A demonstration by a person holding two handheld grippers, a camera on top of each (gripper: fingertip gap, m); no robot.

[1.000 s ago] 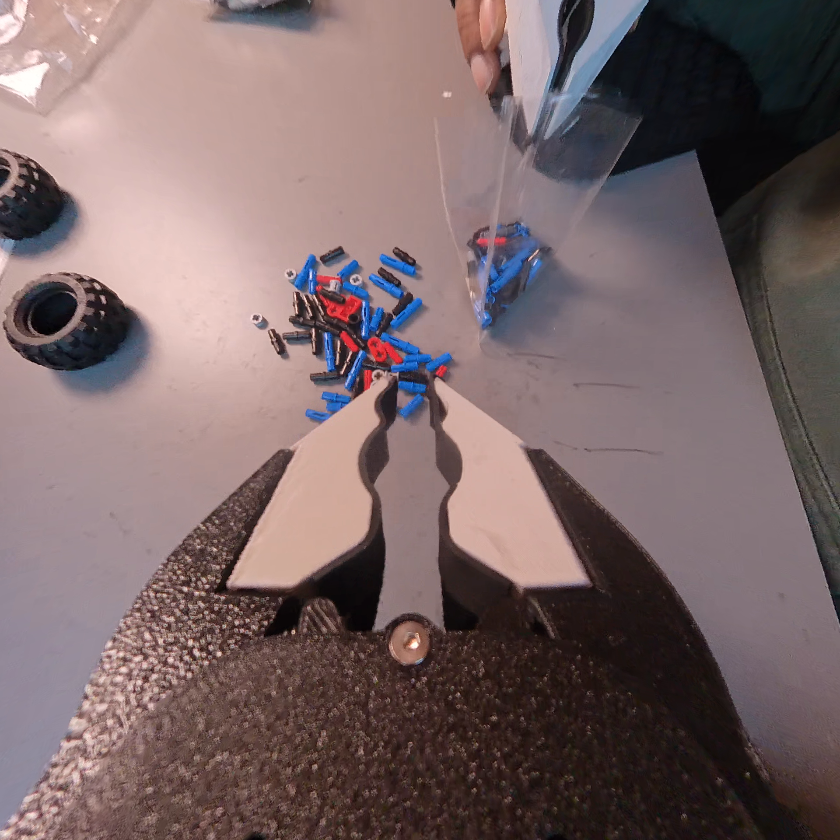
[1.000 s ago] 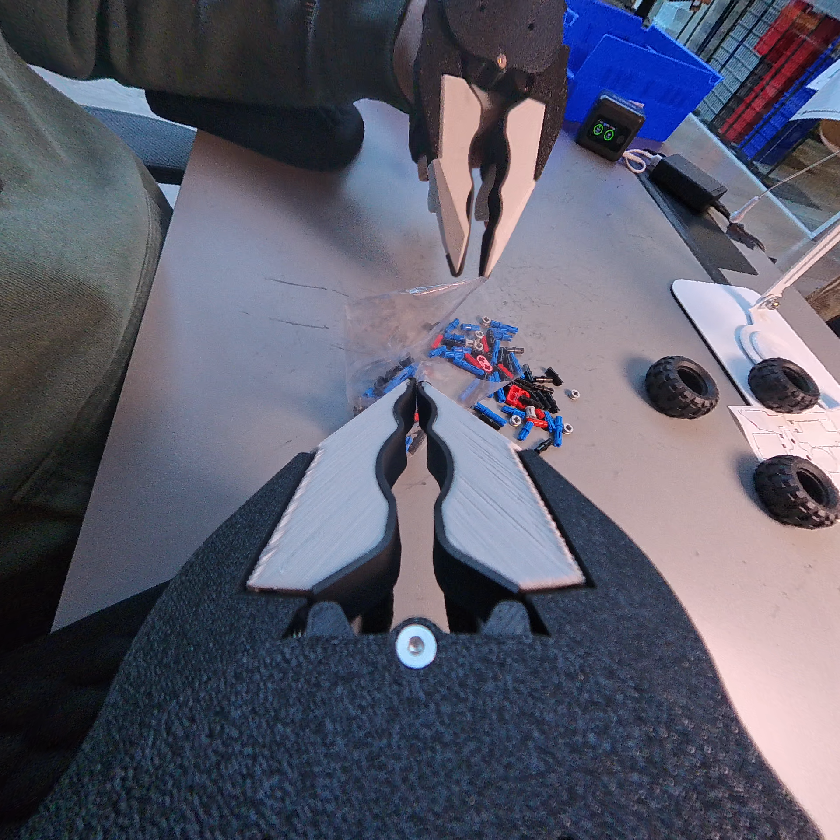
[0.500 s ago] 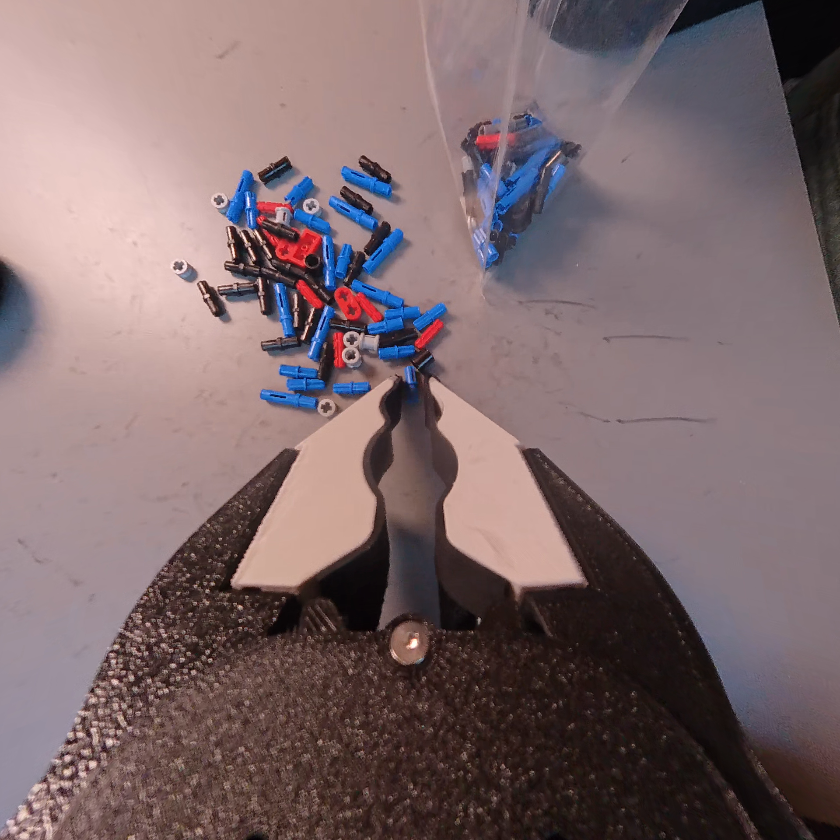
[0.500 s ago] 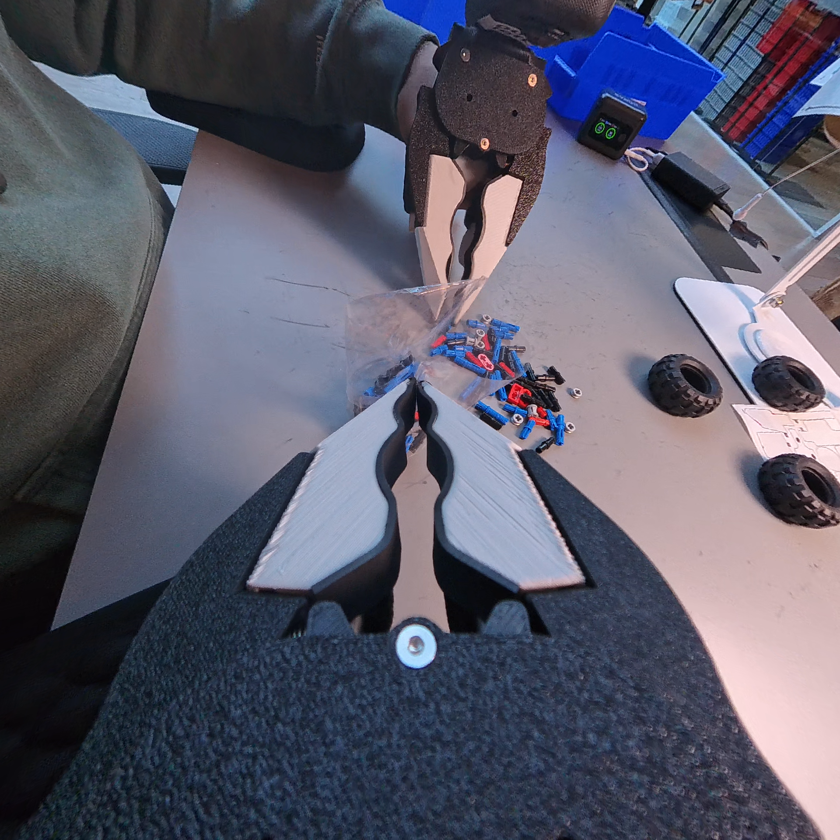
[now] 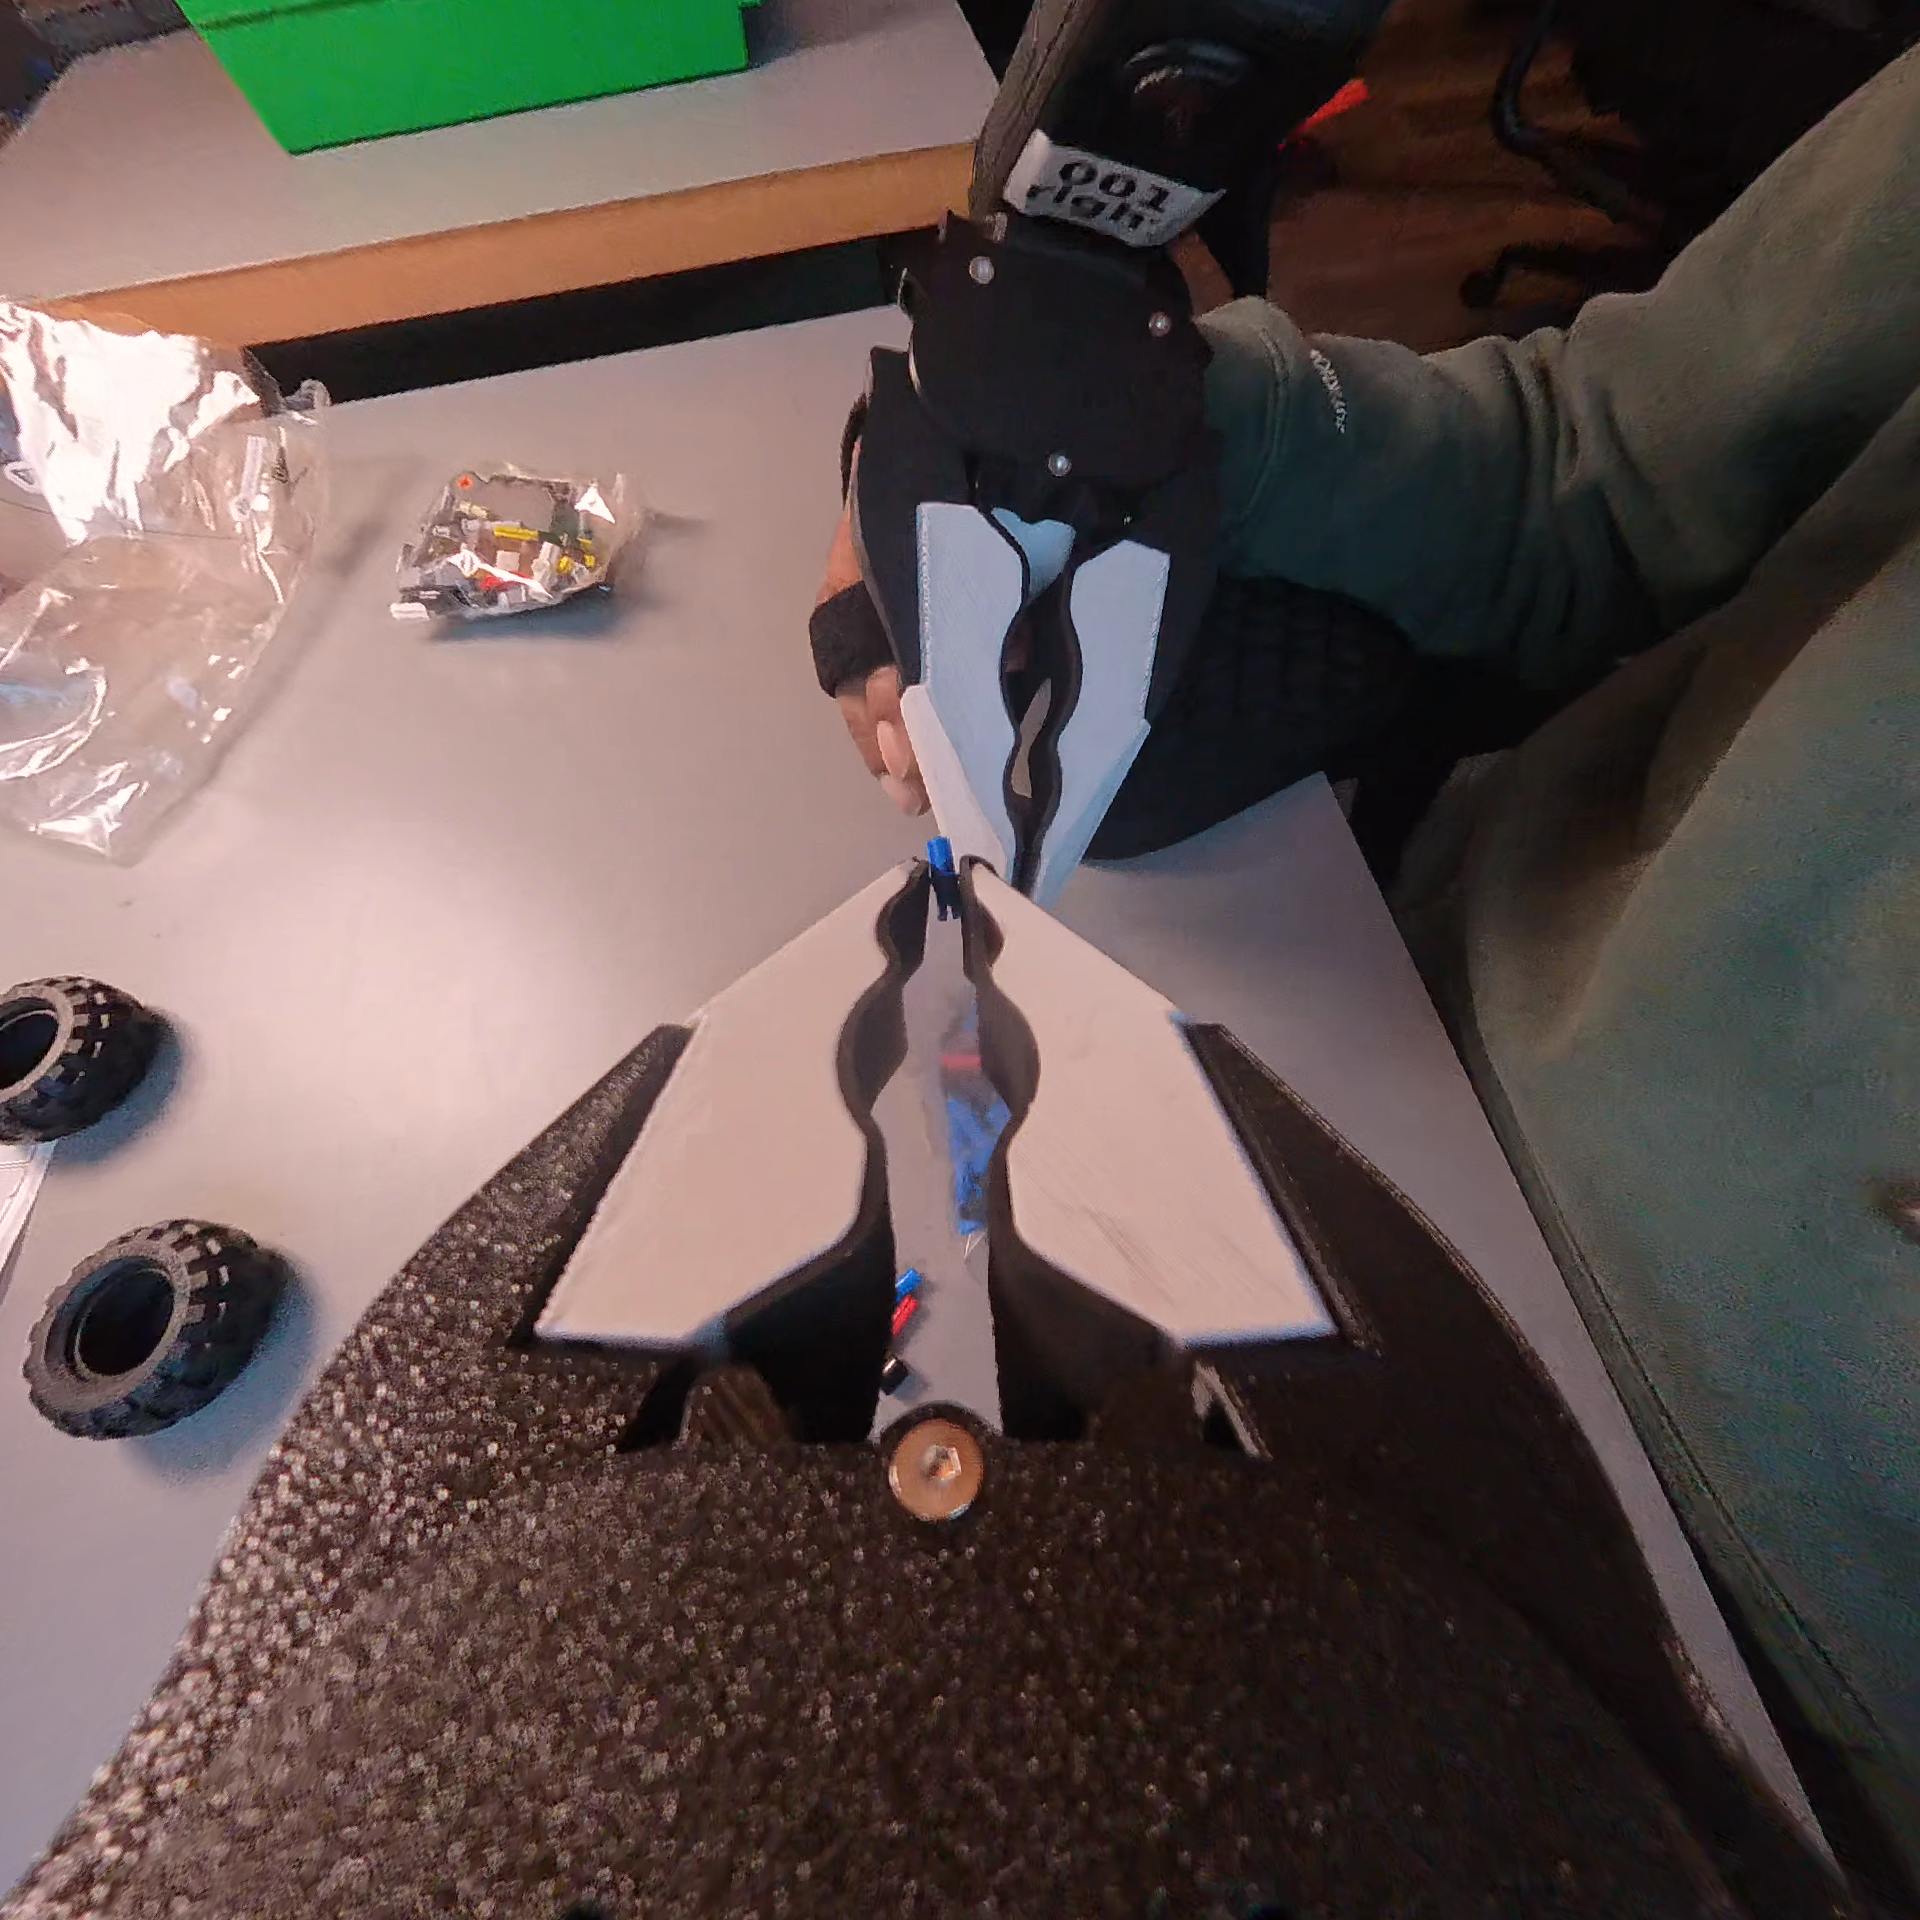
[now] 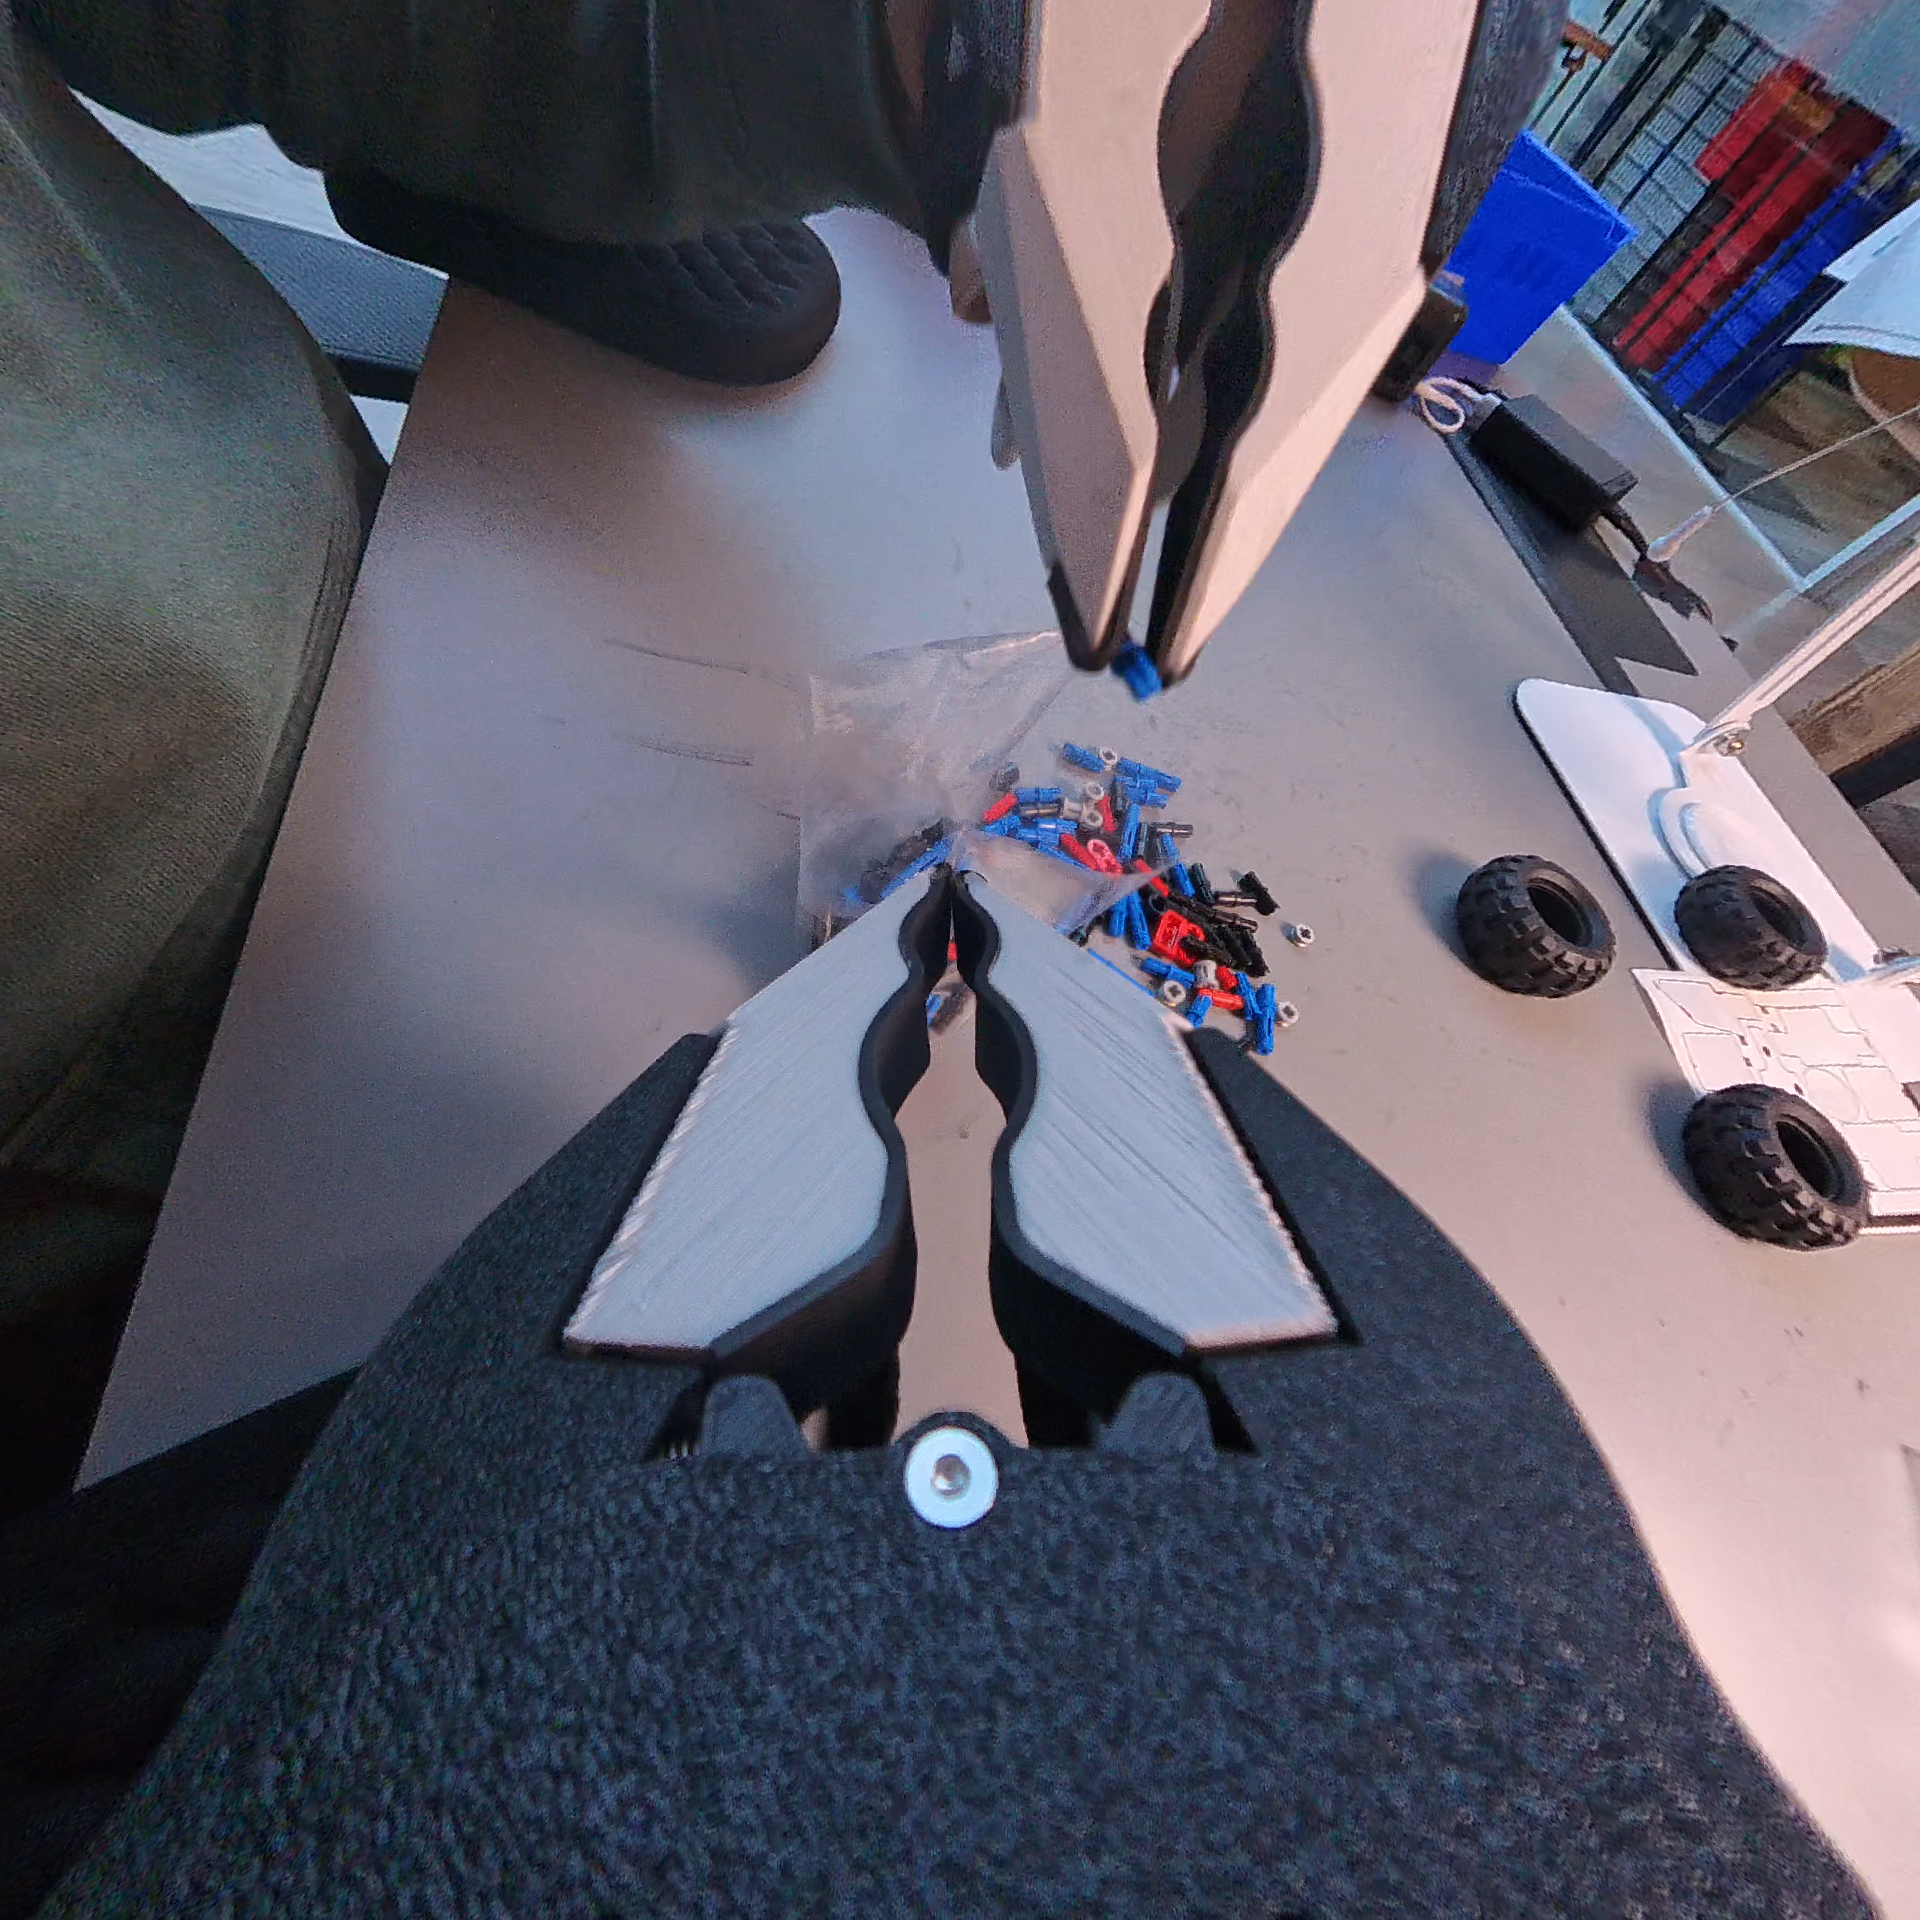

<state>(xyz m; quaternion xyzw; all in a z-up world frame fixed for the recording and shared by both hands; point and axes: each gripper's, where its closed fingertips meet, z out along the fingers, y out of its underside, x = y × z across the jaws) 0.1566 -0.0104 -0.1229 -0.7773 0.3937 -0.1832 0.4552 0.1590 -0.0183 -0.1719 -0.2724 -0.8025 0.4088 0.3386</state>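
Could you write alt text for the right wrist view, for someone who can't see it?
Two claws meet above a grey table: the left claw pinches a blue pin, the right claw grips a clear bag. Beneath lie scattered small pins; three black tyres sit to the right.

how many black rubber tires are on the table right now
3 in the right wrist view: one beside the scattered pins, one on the white lamp base, one against the paper sheet. Others may be out of frame.

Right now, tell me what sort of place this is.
Probably a workshop or stockroom bench: a grey table strewn with small plastic pins and toy tyres, with blue storage bins and wire racking behind.
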